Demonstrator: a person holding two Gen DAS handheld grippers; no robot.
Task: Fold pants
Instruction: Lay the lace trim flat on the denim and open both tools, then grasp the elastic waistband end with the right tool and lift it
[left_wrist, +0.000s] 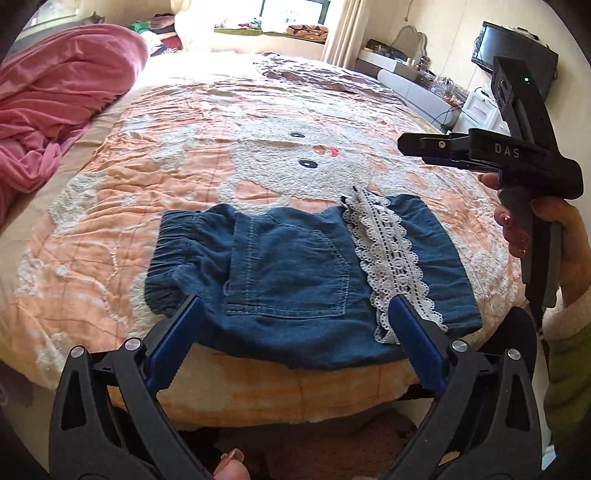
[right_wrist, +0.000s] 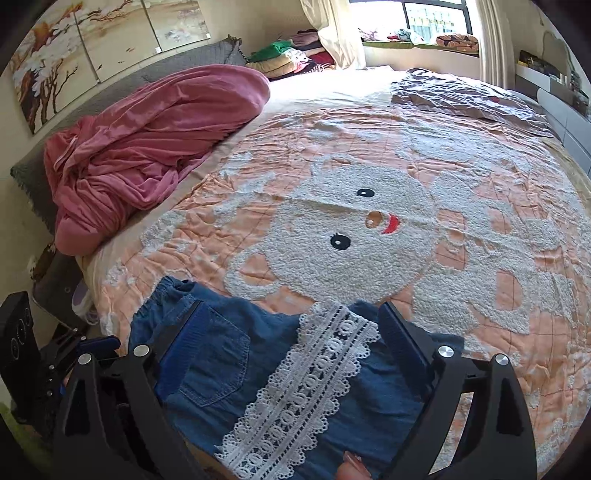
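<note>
The blue denim pants (left_wrist: 291, 273) lie folded into a small rectangle near the front edge of the bed, with a back pocket on top and a white lace trim (left_wrist: 391, 258) across them. My left gripper (left_wrist: 295, 314) is open and empty, its blue pads just above the pants' near edge. My right gripper (right_wrist: 291, 325) is open and empty, hovering over the pants (right_wrist: 221, 362) and the lace trim (right_wrist: 306, 380). The right gripper's body also shows in the left wrist view (left_wrist: 517, 155), held up at the right.
The bed has a peach quilt (left_wrist: 184, 155) with a white fluffy rabbit pattern (right_wrist: 351, 236). A pink blanket (right_wrist: 147, 140) is heaped at the left by the headboard. A grey pillow (right_wrist: 461, 92) lies at the far side. A dresser and a monitor (left_wrist: 509, 48) stand at the right.
</note>
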